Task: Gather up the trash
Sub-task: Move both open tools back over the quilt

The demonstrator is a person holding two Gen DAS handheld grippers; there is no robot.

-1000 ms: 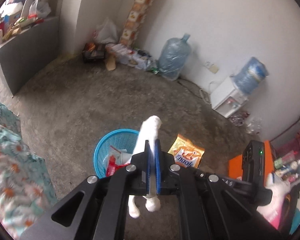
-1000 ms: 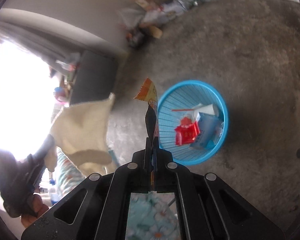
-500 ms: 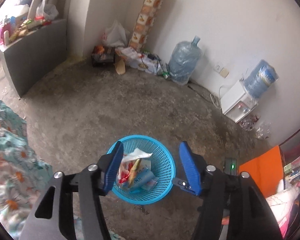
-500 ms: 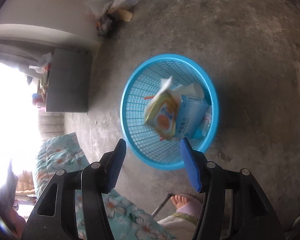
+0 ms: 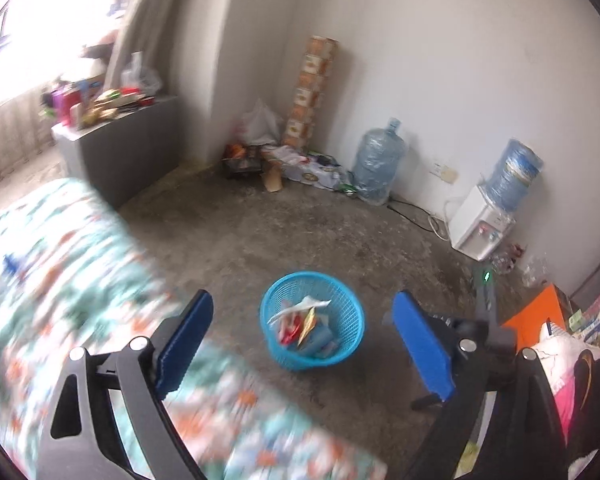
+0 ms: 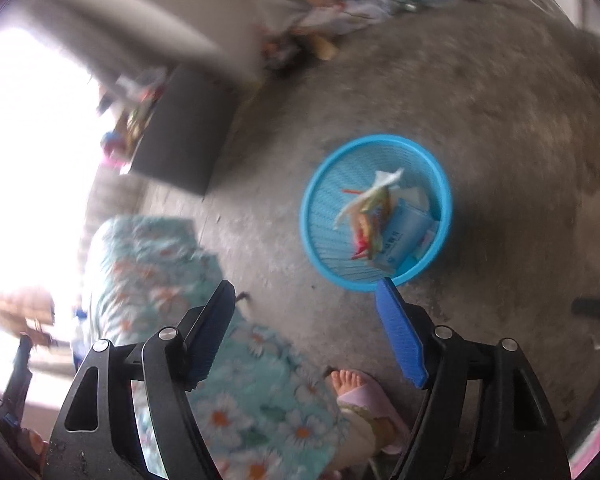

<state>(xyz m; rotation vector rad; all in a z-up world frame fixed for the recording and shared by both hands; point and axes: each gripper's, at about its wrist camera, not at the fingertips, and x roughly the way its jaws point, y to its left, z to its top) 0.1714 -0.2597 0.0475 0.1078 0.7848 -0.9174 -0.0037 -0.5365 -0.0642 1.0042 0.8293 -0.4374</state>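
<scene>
Down on the floor the basket (image 5: pixel 312 322) holds the trash (image 5: pixel 302 320), light crinkly wrappers and a soft carton I'd pinch by an edge, while both hand-held grippers, left (image 5: pixel 304 344) and right (image 6: pixel 306 336), hang released.

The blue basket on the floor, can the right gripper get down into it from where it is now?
Probably yes. The right gripper is open and empty, the blue basket is open-topped on bare concrete, and nothing lies between them.
</scene>
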